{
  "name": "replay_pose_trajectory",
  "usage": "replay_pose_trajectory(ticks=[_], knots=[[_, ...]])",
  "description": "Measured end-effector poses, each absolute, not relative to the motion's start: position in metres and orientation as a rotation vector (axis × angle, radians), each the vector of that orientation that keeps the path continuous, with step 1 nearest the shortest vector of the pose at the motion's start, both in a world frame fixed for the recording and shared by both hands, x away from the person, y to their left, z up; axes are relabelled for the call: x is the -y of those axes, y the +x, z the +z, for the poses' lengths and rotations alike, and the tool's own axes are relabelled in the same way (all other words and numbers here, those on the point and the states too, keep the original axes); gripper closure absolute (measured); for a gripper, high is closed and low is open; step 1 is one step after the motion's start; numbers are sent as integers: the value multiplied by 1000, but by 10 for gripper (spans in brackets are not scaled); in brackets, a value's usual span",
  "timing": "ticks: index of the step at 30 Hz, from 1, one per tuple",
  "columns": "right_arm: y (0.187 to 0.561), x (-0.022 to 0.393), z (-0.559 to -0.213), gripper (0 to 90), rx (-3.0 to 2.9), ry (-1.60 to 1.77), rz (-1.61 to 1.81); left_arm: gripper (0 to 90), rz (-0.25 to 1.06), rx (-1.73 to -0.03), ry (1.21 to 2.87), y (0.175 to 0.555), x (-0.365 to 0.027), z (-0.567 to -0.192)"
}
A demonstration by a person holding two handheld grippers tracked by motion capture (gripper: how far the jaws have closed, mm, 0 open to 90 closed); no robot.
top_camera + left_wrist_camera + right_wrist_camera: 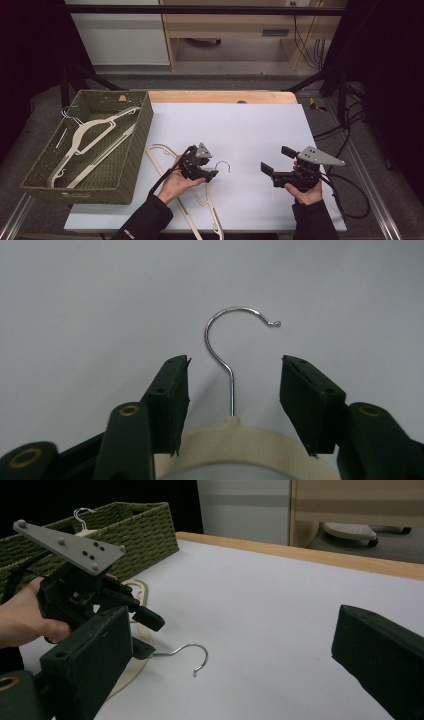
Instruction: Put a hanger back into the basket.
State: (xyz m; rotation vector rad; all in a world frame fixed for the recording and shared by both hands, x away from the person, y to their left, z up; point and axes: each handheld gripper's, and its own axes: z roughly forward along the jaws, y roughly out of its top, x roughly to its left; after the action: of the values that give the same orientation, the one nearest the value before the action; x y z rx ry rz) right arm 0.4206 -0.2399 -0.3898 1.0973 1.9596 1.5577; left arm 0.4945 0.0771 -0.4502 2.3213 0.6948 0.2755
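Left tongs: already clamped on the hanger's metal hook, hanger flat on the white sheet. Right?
Not clamped. In the left gripper view the left tongs stand open, pads either side of the hook with gaps. The hanger does lie flat on the white sheet.

A: Any writing, label or number you can make out anywhere?

B: None that can be read; the near sleeve (145,220) on the left carries a small pale mark by the cuff, but it is too tiny and blurred to tell letters from a logo.

A: And the far cabinet (235,25) beyond the tabletop (250,125)?

B: It bears a small grey plate on its front; nothing on it is legible.
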Motion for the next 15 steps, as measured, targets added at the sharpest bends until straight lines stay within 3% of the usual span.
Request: replay_pose_trajectory(ticks=[15], knots=[[421, 239, -391, 35, -1971, 1101, 1541, 694, 245, -721, 2386, 503, -71, -466]])
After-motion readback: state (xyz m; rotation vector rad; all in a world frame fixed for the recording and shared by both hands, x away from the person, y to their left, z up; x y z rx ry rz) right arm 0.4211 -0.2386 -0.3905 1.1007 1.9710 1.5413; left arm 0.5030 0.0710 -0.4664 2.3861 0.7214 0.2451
